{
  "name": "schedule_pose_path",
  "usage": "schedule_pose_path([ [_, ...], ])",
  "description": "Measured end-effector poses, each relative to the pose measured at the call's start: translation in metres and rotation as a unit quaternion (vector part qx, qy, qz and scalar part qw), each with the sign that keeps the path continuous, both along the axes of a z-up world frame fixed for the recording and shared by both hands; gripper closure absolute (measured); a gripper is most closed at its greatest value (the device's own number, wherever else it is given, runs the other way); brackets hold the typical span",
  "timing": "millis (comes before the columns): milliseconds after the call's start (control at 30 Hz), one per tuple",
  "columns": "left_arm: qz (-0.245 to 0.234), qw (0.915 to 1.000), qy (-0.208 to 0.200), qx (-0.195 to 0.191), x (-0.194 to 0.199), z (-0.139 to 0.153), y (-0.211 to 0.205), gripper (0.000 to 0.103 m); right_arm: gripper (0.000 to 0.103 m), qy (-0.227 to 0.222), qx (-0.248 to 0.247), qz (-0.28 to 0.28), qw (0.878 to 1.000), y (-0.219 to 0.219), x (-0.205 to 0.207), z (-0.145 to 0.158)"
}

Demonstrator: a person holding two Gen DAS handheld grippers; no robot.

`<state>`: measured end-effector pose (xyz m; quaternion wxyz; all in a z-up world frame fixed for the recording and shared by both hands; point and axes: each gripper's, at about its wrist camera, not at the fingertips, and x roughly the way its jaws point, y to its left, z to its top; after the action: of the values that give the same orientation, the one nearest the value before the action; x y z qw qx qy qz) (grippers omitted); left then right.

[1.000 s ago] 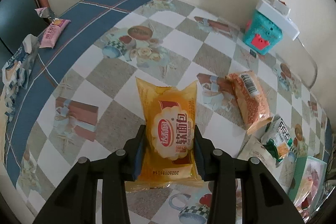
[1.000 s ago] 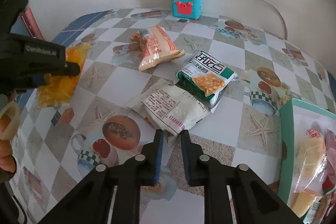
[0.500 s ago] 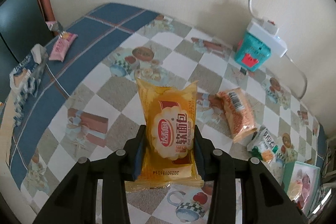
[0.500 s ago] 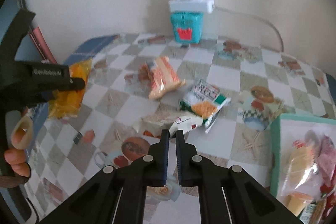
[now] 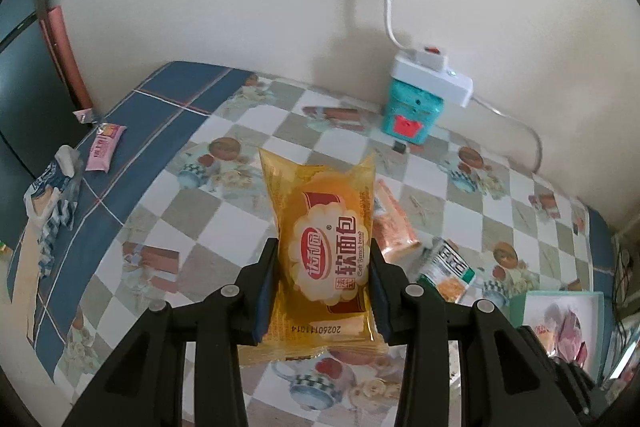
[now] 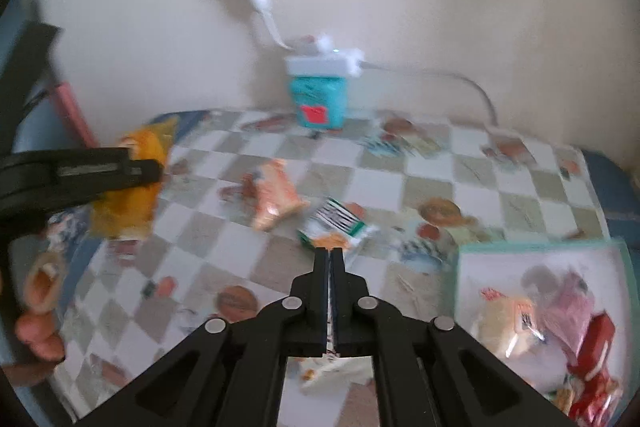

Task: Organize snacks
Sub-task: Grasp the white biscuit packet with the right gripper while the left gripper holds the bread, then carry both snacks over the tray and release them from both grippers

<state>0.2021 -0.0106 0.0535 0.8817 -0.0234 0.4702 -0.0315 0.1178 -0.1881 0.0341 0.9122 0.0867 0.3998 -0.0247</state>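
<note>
My left gripper (image 5: 323, 255) is shut on a yellow soft-bread packet (image 5: 324, 239) and holds it above the checkered table (image 5: 224, 219); the packet also shows in the right wrist view (image 6: 132, 183). My right gripper (image 6: 329, 255) is shut on the thin edge of a white snack packet (image 6: 332, 373) that hangs below the fingers. An orange packet (image 6: 274, 195) and a green-and-white packet (image 6: 336, 227) lie on the table ahead. A teal box (image 6: 536, 323) with several snacks sits at the right.
A teal container with a white power strip on top (image 5: 416, 107) stands against the wall. A pink packet (image 5: 105, 147) and a blue-white wrapper (image 5: 52, 195) lie at the table's left edge.
Both grippers have risen and pulled back from the table. The right gripper closed on the white packet and lifted it. The left still holds the yellow packet.
</note>
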Motion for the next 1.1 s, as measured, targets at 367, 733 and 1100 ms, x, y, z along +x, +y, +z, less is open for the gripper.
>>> schedule_pose_path([
  [367,0.023,0.9979,0.06,-0.005,0.014,-0.038,0.02,0.061,0.033,0.098,-0.007,0.056,0.994,0.023,0.012,-0.06],
  [733,0.037,0.9965,0.074,-0.015,0.017,-0.046,0.035,0.061,0.048,0.131,-0.081,0.06,0.986,0.033,0.012,-0.078],
  [1100,0.027,0.9982,0.053,-0.002,0.011,-0.033,0.02,0.061,0.049,0.078,-0.055,0.045,0.994,0.02,0.007,-0.042],
])
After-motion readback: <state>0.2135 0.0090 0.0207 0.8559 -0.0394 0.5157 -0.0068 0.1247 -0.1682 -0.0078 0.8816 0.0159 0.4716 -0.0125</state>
